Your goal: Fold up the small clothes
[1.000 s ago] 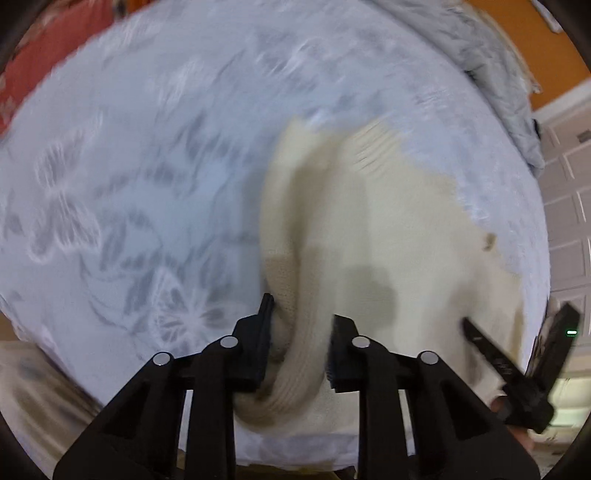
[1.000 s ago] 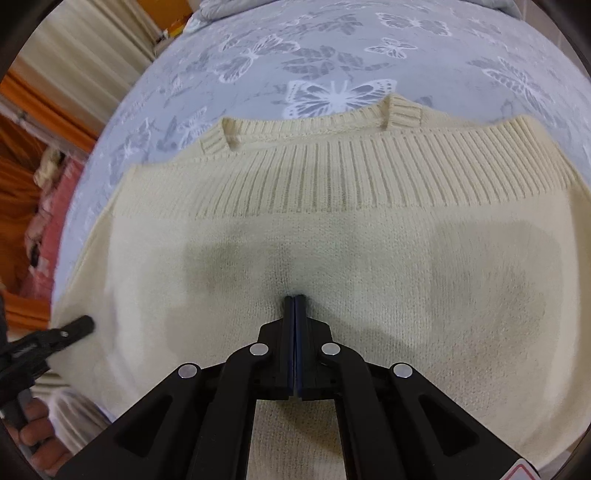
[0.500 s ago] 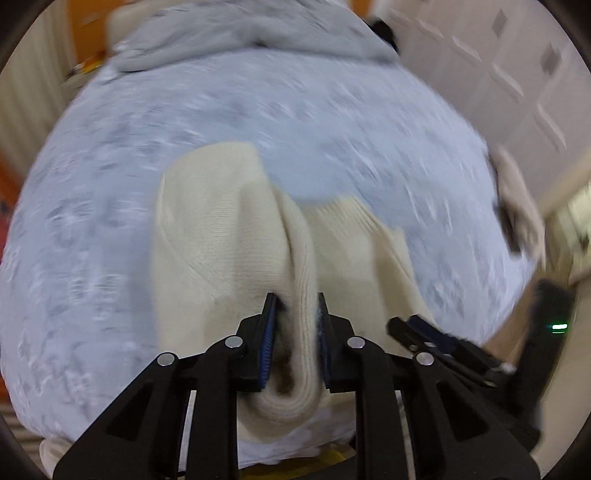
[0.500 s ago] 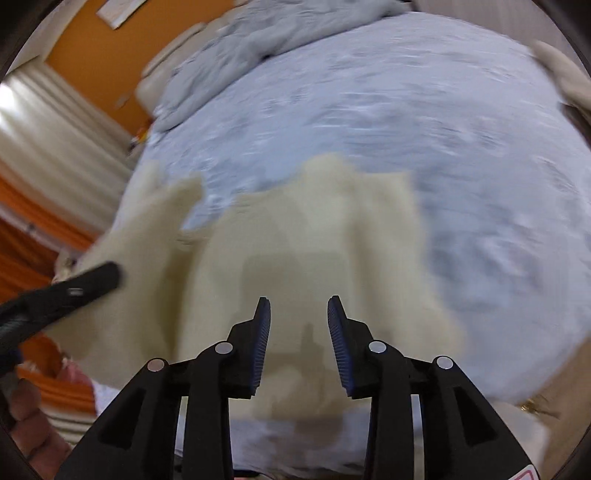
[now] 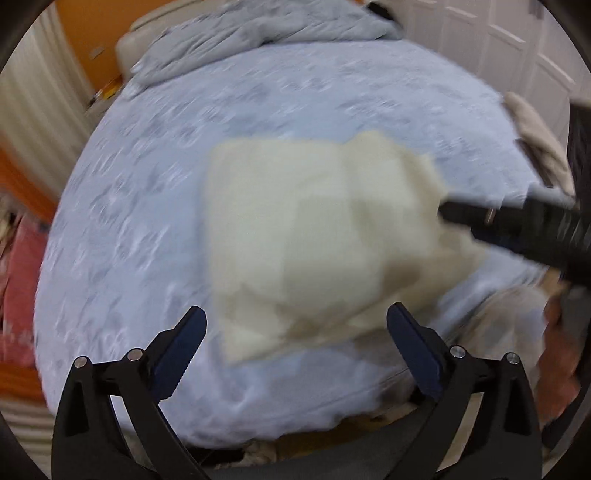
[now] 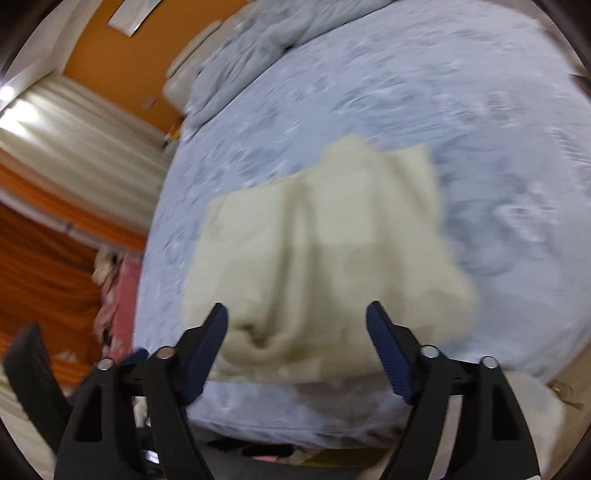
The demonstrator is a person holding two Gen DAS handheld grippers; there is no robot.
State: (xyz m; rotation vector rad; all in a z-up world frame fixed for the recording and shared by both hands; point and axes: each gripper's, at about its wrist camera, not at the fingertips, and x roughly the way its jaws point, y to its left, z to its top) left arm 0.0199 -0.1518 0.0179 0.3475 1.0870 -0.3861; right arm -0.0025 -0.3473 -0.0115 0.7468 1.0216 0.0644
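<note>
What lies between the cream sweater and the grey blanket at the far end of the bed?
Only bare patterned bedsheet lies between the cream sweater and the grey blanket; both wrist views show this.

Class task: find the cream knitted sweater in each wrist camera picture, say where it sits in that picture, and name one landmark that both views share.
Left wrist view: the cream sweater lies mid-frame on the bedspread, beyond the open left gripper.
Right wrist view: the cream sweater lies centre-frame, its near edge between the fingers of the open right gripper.
Shared landmark: the crumpled grey blanket at the far end of the blue bedspread.
</note>
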